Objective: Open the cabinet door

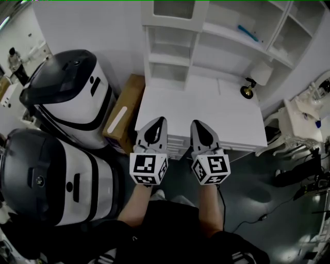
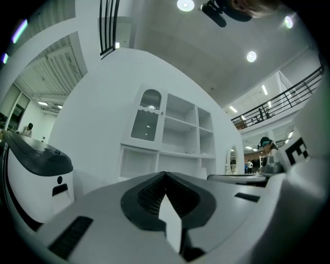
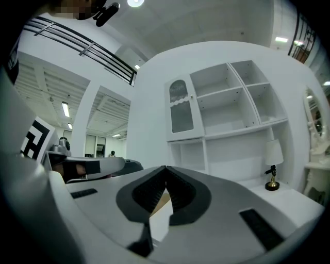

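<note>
The white desk (image 1: 170, 111) carries a shelf unit whose upper left compartment is covered by a small cabinet door with an arched glass pane (image 1: 174, 10) (image 2: 147, 116) (image 3: 180, 107); the door looks closed. Both grippers are held level, side by side, over the desk's front edge and well short of the door. My left gripper (image 1: 160, 120) (image 2: 165, 174) has its jaws met at the tips, with nothing in them. The jaws of my right gripper (image 1: 196, 124) (image 3: 165, 167) are likewise shut and empty.
A small table lamp (image 1: 256, 78) (image 3: 272, 165) stands on the desk's right rear. A cardboard box (image 1: 124, 111) leans at the desk's left side. Two large white-and-black machines (image 1: 72, 93) (image 1: 46, 175) fill the floor at left. White furniture (image 1: 296, 121) and cables lie at right.
</note>
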`<action>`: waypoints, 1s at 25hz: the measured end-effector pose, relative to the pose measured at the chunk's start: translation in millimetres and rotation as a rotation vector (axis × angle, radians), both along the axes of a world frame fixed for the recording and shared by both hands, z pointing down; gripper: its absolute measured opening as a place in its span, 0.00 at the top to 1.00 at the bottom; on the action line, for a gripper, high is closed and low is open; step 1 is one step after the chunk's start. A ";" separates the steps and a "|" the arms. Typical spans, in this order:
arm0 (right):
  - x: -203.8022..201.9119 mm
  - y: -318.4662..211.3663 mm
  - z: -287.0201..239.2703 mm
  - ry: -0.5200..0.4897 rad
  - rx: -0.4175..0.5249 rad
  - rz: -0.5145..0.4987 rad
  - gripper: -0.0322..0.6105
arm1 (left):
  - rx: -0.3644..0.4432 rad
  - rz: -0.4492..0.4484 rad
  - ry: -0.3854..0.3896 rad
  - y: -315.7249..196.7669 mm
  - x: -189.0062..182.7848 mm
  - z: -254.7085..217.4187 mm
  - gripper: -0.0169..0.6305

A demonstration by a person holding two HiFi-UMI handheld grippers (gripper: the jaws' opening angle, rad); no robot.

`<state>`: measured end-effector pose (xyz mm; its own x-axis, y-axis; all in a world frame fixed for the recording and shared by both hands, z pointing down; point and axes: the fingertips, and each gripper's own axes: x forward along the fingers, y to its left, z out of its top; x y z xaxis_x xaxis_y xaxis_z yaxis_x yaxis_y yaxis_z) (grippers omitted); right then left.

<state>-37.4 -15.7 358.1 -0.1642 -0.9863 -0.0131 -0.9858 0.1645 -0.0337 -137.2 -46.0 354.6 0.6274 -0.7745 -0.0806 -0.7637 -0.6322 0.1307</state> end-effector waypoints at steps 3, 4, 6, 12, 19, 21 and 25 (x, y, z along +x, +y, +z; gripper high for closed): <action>5.6 -1.6 -2.6 0.011 0.003 0.024 0.92 | 0.003 0.031 0.015 -4.1 8.3 -1.7 0.96; 8.4 -1.8 -2.6 0.014 0.003 0.035 0.92 | 0.004 0.043 0.017 -5.6 11.8 -1.6 0.96; 15.4 -2.1 -1.7 0.018 0.000 0.057 0.92 | 0.004 0.067 0.018 -8.8 19.8 -0.9 0.96; 47.9 -5.7 6.6 0.010 -0.013 0.124 0.92 | 0.000 0.131 0.006 -17.5 51.9 4.6 0.96; 68.2 -52.2 13.7 -0.022 -0.011 0.084 0.92 | 0.000 0.092 -0.026 -56.5 66.1 9.2 0.96; 65.7 -73.6 10.7 -0.029 0.002 0.048 0.92 | 0.014 0.064 -0.033 -73.6 65.3 4.4 0.96; 66.5 -117.1 2.2 -0.039 0.026 -0.018 0.92 | 0.036 0.009 -0.047 -109.8 68.4 -4.1 0.96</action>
<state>29.0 -132.8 360.2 -0.1805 -0.9825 -0.0453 -0.9807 0.1833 -0.0677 -68.8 -155.8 350.5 0.6379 -0.7661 -0.0788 -0.7628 -0.6426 0.0723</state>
